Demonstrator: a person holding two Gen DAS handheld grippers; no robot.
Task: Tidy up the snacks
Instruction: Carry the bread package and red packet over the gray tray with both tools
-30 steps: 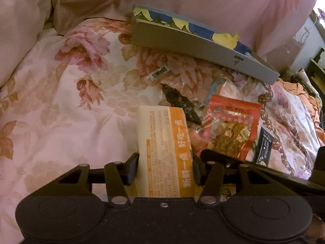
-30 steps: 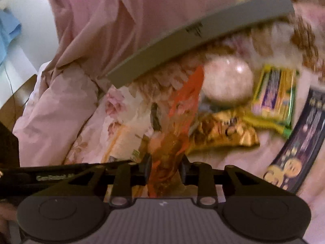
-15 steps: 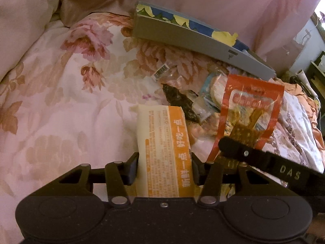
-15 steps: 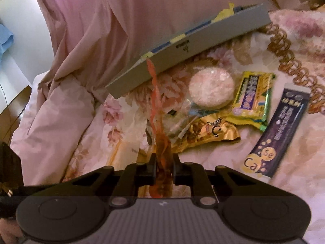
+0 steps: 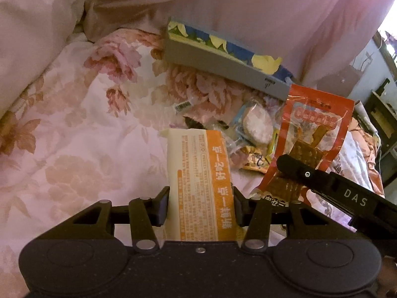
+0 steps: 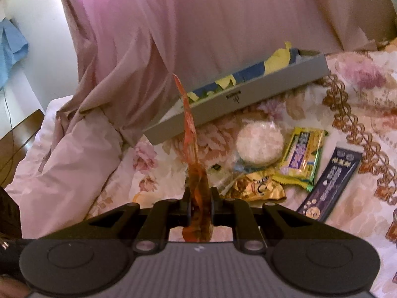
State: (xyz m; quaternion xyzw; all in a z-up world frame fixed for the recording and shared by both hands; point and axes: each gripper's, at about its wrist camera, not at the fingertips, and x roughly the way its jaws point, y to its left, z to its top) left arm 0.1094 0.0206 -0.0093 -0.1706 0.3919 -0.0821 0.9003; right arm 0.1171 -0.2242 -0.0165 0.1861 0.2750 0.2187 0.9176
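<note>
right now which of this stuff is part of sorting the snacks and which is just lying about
Job:
- orange-and-cream pack in the left gripper
- red pack in the right gripper
- grey tray
- loose snacks on the bed: round rice cake, yellow bar, gold pack, purple stick

Lying about:
- floral quilt
- pink curtain
- blue cloth

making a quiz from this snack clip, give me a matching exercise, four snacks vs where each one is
1 orange and cream packet
2 red pouch
3 round rice cake
4 dark blue stick pack

a in the right gripper
b on the quilt, farthest right
c in the left gripper
d on the quilt beside the yellow bar

Pairs: 1-c, 2-a, 3-d, 4-b
</note>
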